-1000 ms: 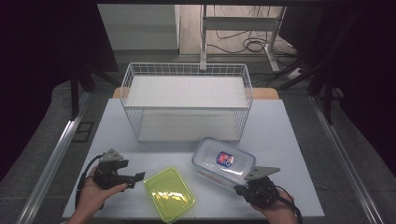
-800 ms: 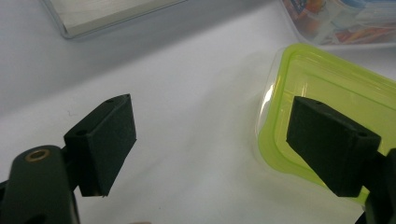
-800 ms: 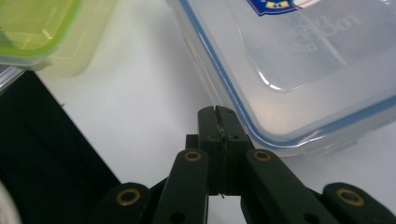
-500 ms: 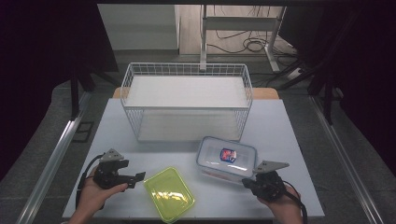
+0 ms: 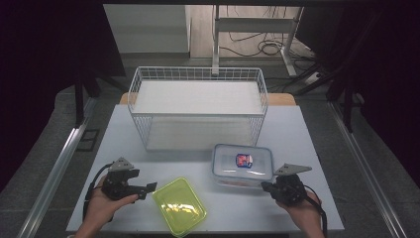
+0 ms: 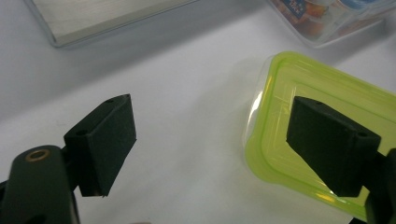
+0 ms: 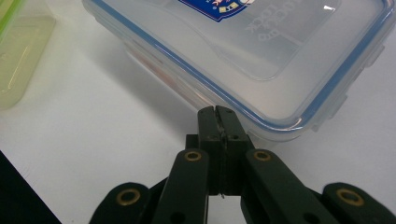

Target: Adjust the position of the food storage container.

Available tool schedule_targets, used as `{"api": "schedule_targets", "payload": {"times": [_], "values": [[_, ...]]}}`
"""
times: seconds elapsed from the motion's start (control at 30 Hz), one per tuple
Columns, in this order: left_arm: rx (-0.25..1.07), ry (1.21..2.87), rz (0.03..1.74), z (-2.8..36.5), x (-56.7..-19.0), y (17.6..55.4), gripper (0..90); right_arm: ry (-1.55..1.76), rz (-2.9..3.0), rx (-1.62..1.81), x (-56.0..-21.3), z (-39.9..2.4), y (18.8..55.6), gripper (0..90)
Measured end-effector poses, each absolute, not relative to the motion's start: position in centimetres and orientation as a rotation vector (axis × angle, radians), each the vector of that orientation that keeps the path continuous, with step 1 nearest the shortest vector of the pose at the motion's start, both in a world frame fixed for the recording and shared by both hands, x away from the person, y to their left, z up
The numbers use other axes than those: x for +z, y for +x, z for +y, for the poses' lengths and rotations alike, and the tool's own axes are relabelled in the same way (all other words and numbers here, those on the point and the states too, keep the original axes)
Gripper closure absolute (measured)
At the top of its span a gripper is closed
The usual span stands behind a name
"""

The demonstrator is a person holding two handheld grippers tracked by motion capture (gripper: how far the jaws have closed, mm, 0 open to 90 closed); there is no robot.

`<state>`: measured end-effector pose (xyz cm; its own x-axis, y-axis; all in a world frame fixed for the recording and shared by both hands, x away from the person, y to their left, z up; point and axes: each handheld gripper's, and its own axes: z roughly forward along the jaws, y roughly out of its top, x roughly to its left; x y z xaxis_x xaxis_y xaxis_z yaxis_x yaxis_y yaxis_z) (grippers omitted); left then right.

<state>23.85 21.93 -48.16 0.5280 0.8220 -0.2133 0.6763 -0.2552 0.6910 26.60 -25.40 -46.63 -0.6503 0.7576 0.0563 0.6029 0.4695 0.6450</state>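
A clear lidded container with a blue rim and a label stands right of centre near the table's front. My right gripper sits at its near right side. In the right gripper view this gripper is shut with nothing between its fingers, and its tips rest against the clear container just under the lid's edge. A green container lies near the front edge. My left gripper is just left of it, open. In the left gripper view the open gripper has its right finger over the green container.
A white wire basket with a pale floor stands at the back centre of the white table. The green container shows at the left of the right gripper view. Dark floor, rails and cables surround the table.
My right gripper has moved to the right along the front of the clear container, which has turned from a slant to nearly square with the table. The left gripper has stayed put.
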Motion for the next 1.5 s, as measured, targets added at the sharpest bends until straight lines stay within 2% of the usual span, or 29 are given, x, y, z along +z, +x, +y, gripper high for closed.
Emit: {"api": "schedule_targets", "payload": {"times": [0.3,0.43,0.5,0.57,0.6,0.67,0.73,0.77,0.8,0.83,0.9,1.1,1.5], "values": [[0.187,1.979,1.189,20.4,-46.7,24.2,14.3,1.165,2.460,1.008,-45.8,-25.4,26.2,88.6],[0.169,1.980,1.167,19.3,-46.0,24.6,13.5,1.155,2.448,1.043,-45.1,-25.5,25.9,85.1],[0.163,1.980,1.160,18.8,-45.7,24.8,13.4,1.158,2.449,1.042,-45.0,-25.6,26.0,75.8],[0.144,1.974,1.147,18.4,-45.4,24.9,13.3,1.181,2.437,1.055,-45.1,-25.8,26.1,61.5],[0.141,1.974,1.141,18.1,-45.3,25.0,13.0,1.198,2.415,1.081,-45.0,-26.0,26.2,51.6],[0.148,1.975,1.132,17.5,-44.8,25.3,12.6,1.212,2.398,1.104,-44.9,-26.2,26.3,43.0],[0.150,1.975,1.129,17.3,-44.7,25.4,12.4,1.218,2.389,1.113,-44.9,-26.3,26.3,39.7],[0.149,1.978,1.125,17.1,-44.6,25.6,12.5,1.220,2.368,1.127,-44.8,-26.3,26.3,30.6],[0.154,1.983,1.121,16.8,-44.4,25.7,12.5,1.220,2.368,1.127,-44.8,-26.3,26.3,30.6],[0.194,1.998,1.118,16.4,-44.3,25.8,12.6,1.211,2.342,1.146,-44.7,-26.4,26.3,25.5],[0.223,2.026,1.101,15.7,-44.1,25.9,12.5,1.212,2.333,1.156,-44.6,-26.4,26.3,24.3],[0.165,2.025,1.053,13.8,-43.1,26.6,11.9,1.219,2.321,1.209,-44.6,-26.7,26.6,20.4],[0.131,1.996,1.078,14.1,-43.3,27.1,11.7,1.265,2.325,1.175,-44.4,-27.3,26.6,22.8]]}}
